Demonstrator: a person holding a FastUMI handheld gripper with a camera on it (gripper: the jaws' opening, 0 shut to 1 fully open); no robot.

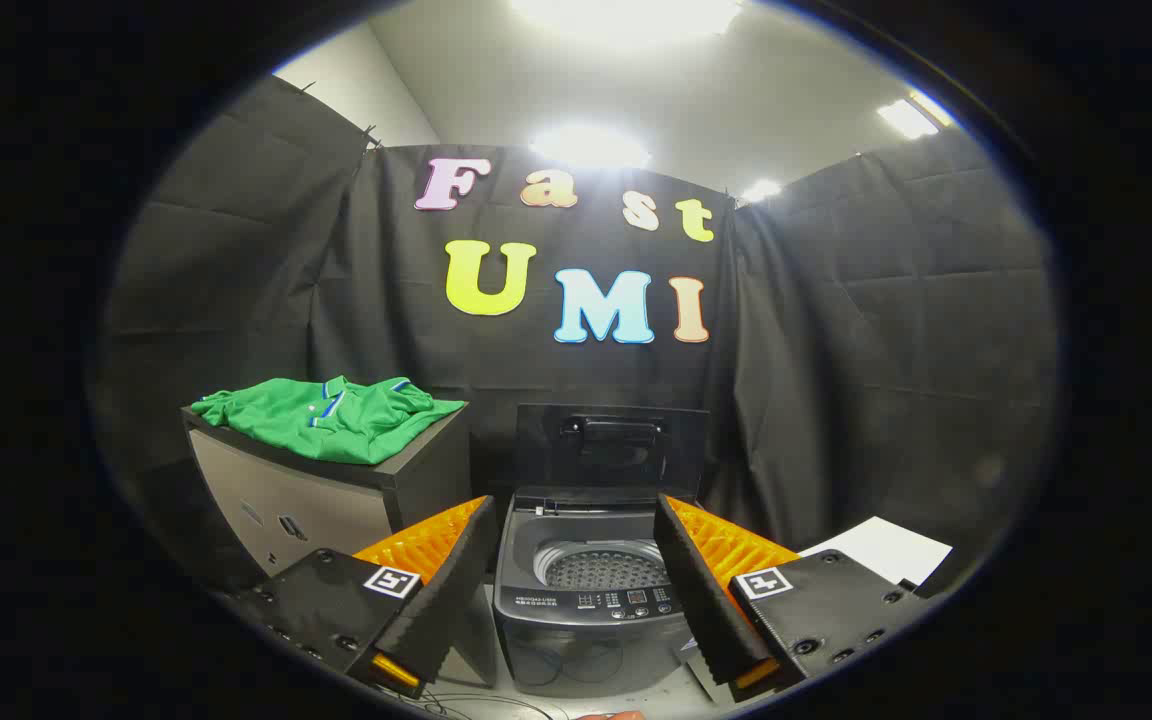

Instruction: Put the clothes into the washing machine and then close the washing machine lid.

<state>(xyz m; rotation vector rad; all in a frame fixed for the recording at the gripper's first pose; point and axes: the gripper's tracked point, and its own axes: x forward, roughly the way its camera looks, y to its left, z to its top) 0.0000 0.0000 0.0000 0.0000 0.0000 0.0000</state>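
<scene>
Tongs [576, 590] agape; beyond, crumpled green shirt [336, 418] atop cabinet [336, 500]

Green shirt [331, 417] with blue-and-white trim, dark grey washing machine [591, 600], black lid [611, 445]

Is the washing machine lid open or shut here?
Open: the lid stands upright behind the washing machine, baring its drum. The gripper is open.

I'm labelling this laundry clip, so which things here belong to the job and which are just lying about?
Belongs to the job:
green shirt, lying on the cabinet
washing machine, just ahead of the fingers
lid, standing open
gripper, fingers spread wide, holding nothing

Just lying about:
cabinet, left of the machine
white sheet, right of the machine
</scene>
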